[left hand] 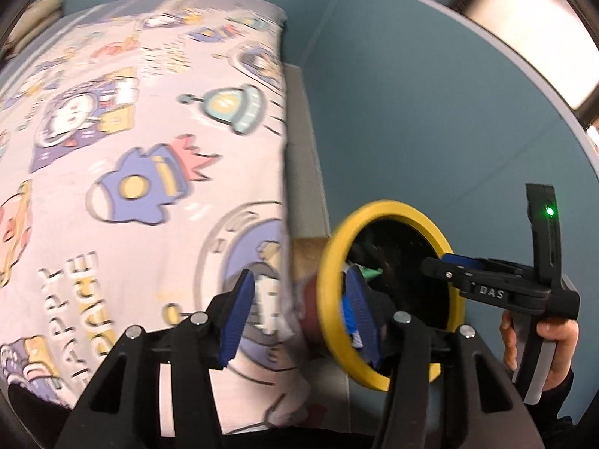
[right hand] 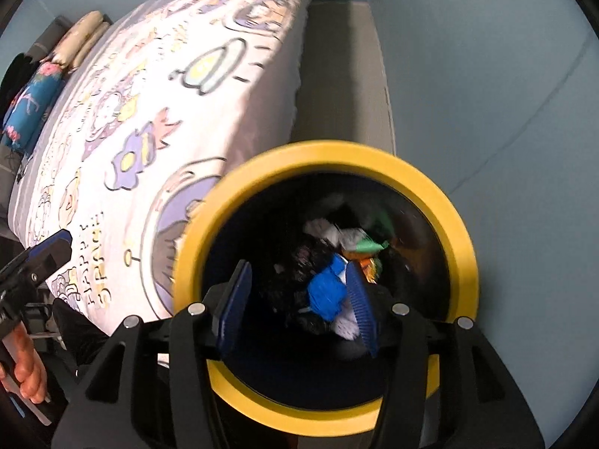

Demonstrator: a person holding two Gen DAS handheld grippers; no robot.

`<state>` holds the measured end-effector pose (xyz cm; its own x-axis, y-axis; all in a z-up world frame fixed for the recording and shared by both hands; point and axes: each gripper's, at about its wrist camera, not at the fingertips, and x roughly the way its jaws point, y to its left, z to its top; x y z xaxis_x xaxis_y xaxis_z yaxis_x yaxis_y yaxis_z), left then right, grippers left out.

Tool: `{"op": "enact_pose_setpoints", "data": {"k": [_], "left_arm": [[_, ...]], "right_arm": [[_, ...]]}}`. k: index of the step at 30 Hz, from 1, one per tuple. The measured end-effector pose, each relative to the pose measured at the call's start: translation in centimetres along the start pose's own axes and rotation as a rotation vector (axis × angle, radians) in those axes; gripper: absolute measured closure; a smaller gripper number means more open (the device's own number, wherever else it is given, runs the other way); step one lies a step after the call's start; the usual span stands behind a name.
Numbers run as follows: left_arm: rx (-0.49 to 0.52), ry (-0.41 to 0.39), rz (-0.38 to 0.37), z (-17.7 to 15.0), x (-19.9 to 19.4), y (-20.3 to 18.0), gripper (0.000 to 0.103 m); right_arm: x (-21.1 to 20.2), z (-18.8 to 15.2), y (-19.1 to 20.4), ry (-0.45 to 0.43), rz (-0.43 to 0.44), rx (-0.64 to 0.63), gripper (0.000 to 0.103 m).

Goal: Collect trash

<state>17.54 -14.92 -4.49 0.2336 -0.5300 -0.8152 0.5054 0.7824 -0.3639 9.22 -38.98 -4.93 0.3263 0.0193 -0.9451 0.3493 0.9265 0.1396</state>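
Left tongs: left tongs [left hand: 299,314] stand about half open with nothing between the blue pads, poised where the bed's edge meets the bin's rim; in the right wrist view only a tip shows at far left, gripped by the person's left hand [right hand: 26,370].
Bed: printed space-pattern bedspread [right hand: 123,119] fills the left of both views, its long edge dropping just beside the bin; folded items [right hand: 80,37] sit at the far end. No loose litter can be made out on the cover, though motion blur softens it.
Bin: yellow-rimmed bin [right hand: 464,247] stands on the floor, just beside the bed's corner, its black-lined mouth open upward.
Trash: crumpled scraps [right hand: 327,292], blue, white, green and orange, lie at the bottom of the bin, well below the rim.
Right tongs: right tongs [right hand: 299,299] hang over the bin's mouth pointing steeply down, jaws roughly half open and empty, the scraps seen between the pads but far beneath them; the person's right hand [left hand: 539,340] holds the handle.
Step in hand: judged as the drop-off, both tools empty above or beside the bin with the load already inside.
Next move: likely a swing away to find the next piece, which calls for lifting clear of the yellow rim first.
Room to move: open blue floor [left hand: 430,112] to the right of the bin; bed edge and a pale panel [right hand: 344,75] along its side crowd the left.
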Motion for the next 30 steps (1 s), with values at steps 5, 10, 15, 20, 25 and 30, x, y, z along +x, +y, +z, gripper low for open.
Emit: {"op": "enact_pose_setpoints", "data": {"k": [5, 10, 15, 20, 25, 30], "left_arm": [[-0.063, -0.083, 0.078, -0.9, -2.9, 3.4, 0.044], [-0.108, -0.200, 0.180, -2.2, -5.8, 6.2, 0.031], [-0.177, -0.290, 0.232, -4.0, -8.4, 8.9, 0.017], [-0.200, -0.375, 0.295, -6.4, -10.7, 10.5, 0.009], [-0.190, -0.475, 0.397, -8.6, -12.9, 11.0, 0.008], [-0.219, -0.564, 0.490, -10.4, -15.1, 10.8, 0.008]], "right_arm": [[0.1, 0.5, 3.1, -0.056, 0.000, -0.049, 0.046], [0.1, 1.0, 6.1, -0.121, 0.035, -0.085, 0.028], [0.0, 0.9, 9.8, -0.184, 0.071, -0.153, 0.015], [0.1, 0.1, 13.7, -0.246, -0.006, -0.256, 0.008], [0.0, -0.8, 16.3, -0.303, 0.049, -0.275, 0.008], [-1.2, -2.1, 18.3, -0.424, 0.053, -0.282, 0.008]]}}
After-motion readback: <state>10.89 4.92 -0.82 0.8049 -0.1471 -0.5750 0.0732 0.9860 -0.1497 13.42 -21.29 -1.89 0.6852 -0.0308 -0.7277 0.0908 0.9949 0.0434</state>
